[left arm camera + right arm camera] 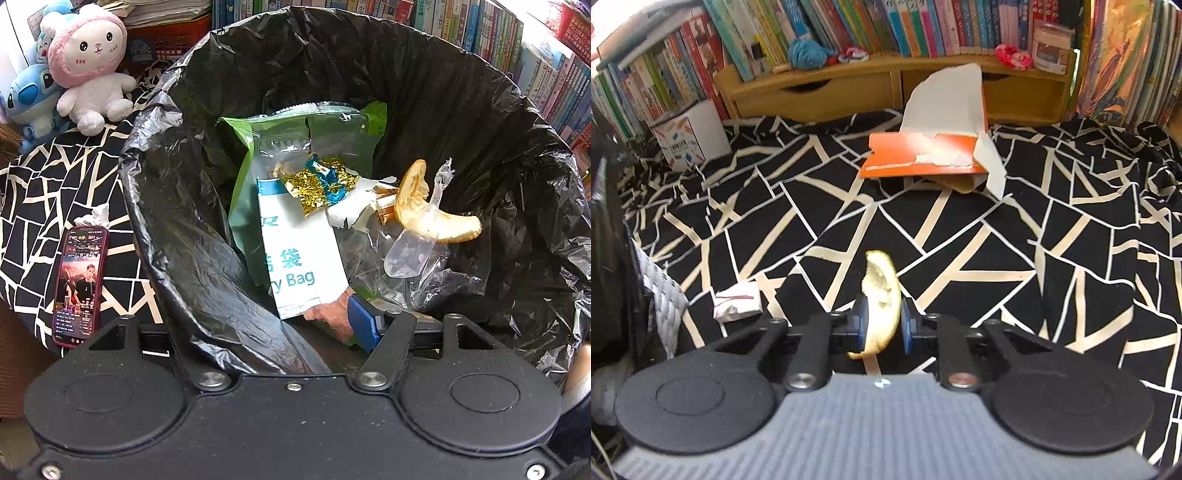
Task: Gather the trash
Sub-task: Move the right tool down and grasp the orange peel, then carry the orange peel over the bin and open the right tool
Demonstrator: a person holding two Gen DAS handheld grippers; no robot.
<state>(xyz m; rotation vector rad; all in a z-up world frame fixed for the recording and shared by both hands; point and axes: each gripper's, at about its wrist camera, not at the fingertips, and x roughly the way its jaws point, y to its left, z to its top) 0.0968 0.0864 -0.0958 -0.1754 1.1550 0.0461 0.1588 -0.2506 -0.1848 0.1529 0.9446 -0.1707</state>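
My left gripper (269,328) hangs over a bin lined with a black bag (461,110). The liner's near edge runs between its jaws. Its left finger is hidden behind the bag, and the blue right pad (364,325) stands inside, clear of the liner. In the bin lie a green bag (243,206), a white pouch (299,240), a gold wrapper (317,182), a dried peel (424,218) and clear plastic (406,254). My right gripper (883,325) is shut on a yellow peel (882,295), held upright over the black-and-white cloth (960,240).
A torn orange carton (923,158) lies farther back on the cloth. A crumpled white paper (737,301) sits near left, and a white box (690,136) at the far left. Bookshelves ring the area. A phone (79,288) and plush toys (90,62) lie left of the bin.
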